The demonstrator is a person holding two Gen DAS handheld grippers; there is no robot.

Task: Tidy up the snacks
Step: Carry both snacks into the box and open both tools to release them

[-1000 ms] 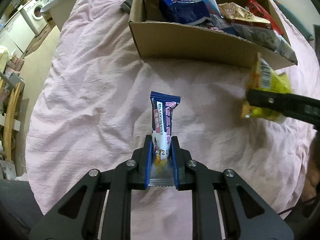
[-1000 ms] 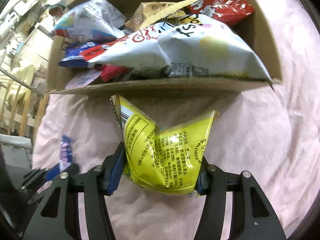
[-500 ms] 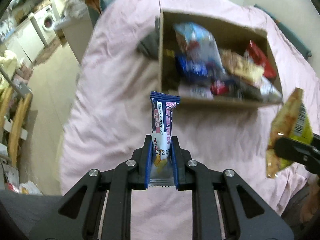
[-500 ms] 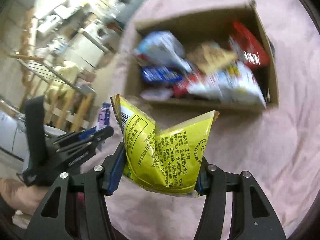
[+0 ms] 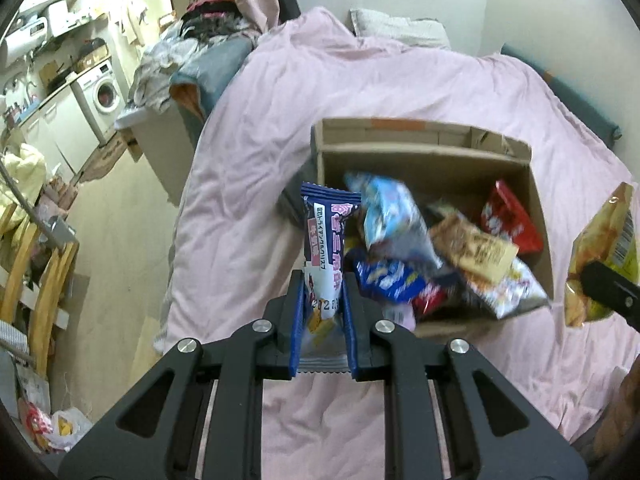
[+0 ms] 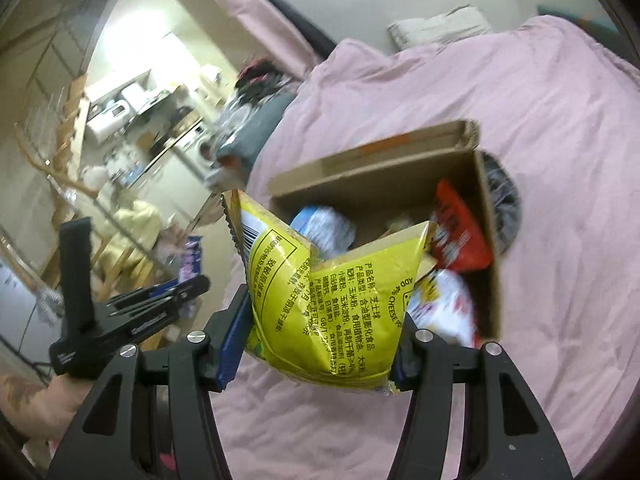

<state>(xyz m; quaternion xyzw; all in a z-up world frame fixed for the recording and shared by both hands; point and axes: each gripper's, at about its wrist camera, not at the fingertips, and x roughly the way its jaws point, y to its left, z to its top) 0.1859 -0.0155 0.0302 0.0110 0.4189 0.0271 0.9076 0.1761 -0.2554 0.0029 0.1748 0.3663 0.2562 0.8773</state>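
Observation:
My left gripper [image 5: 323,300] is shut on a blue and white snack bar [image 5: 326,240], held upright in the air near the left side of an open cardboard box [image 5: 432,160]. My right gripper [image 6: 320,320] is shut on a yellow cheese snack bag [image 6: 332,296], held in the air in front of the same box [image 6: 384,168]. The box sits on a pink bedspread [image 5: 280,120] and holds several snack packs, among them a red one [image 5: 510,216] and a light blue one [image 5: 394,216]. The yellow bag also shows at the right edge of the left wrist view [image 5: 600,256].
The bed's left edge drops to a floor [image 5: 128,240]. Beyond it stand a washing machine [image 5: 104,92], a bin piled with clothes [image 5: 180,76] and wooden racks [image 5: 32,264]. A pillow [image 5: 400,28] lies at the bed's head. The left gripper shows in the right wrist view [image 6: 132,316].
Both grippers have risen well above the bed with their snacks still held. The box now shows from above, and the room beyond the bed has come into view.

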